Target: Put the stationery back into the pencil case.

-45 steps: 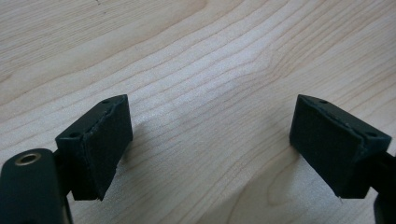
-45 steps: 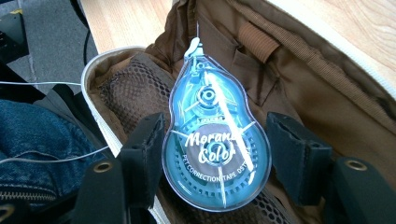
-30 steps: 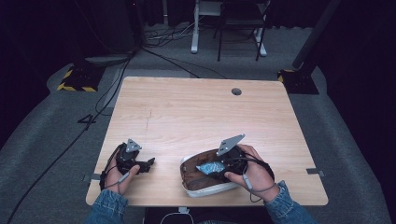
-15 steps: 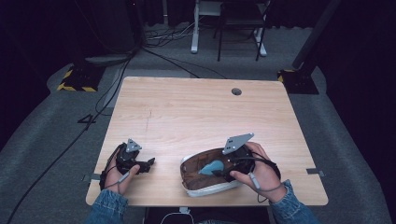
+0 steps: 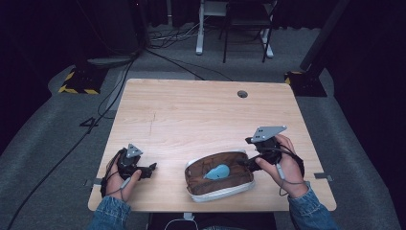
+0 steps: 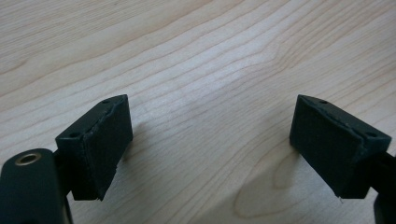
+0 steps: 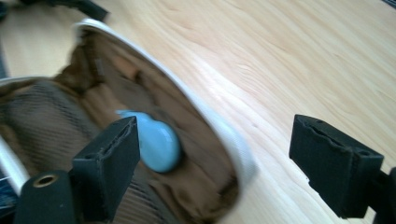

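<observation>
Beside right tongs (image 5: 245, 162): blue piece (image 5: 218, 171), seemingly untouched.

the light wooden bench (image 5: 191, 115) lies bare across its whole far half and middle, giving a hand free passage there. along the near edge, the brown fabric-lined case with a white rim (image 5: 219, 176) stands in the way, a pale blue rounded object (image 5: 218, 171) lying inside it. the right tool (image 5: 243, 162) sits at the case's right end, jaws apart, having just been opening. the left tool (image 5: 152, 167) rests well apart to the left, with open bench between it and the case.
</observation>
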`<action>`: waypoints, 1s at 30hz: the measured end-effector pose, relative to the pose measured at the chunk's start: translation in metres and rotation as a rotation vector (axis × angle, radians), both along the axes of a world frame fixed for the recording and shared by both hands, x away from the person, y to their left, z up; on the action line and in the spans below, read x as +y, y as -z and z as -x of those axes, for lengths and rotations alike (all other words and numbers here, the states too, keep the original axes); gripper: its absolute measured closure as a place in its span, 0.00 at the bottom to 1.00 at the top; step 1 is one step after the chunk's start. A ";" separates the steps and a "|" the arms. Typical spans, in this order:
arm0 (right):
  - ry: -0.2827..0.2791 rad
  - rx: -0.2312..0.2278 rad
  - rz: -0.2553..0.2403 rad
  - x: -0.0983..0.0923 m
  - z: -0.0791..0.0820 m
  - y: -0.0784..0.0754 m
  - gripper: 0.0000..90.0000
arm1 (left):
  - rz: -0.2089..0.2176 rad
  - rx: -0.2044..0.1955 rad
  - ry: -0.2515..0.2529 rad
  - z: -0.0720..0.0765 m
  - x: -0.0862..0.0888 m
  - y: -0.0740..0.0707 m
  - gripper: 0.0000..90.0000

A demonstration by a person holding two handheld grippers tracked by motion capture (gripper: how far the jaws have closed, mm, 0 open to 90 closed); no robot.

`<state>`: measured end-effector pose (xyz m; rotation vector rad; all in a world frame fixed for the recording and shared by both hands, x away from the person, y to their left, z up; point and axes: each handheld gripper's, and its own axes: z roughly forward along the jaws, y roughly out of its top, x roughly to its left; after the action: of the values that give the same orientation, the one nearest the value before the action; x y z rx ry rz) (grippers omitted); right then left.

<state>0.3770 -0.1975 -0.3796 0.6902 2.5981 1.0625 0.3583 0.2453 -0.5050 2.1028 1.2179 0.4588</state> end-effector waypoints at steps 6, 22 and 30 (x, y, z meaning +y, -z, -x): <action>0.087 -0.020 -0.006 -0.024 -0.011 0.003 0.19 | 0.002 0.001 -0.004 0.000 0.000 0.000 0.15; 0.317 -0.044 -0.049 -0.091 -0.036 0.033 0.19 | -0.003 0.000 -0.001 -0.002 0.000 0.000 0.14; 0.387 -0.031 -0.039 -0.122 -0.048 0.058 0.19 | -0.003 0.002 0.000 -0.002 0.000 0.000 0.14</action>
<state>0.4254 -0.3195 -0.4375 1.1188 2.2909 0.9905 0.3600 0.2456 -0.5049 2.1062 1.2182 0.4590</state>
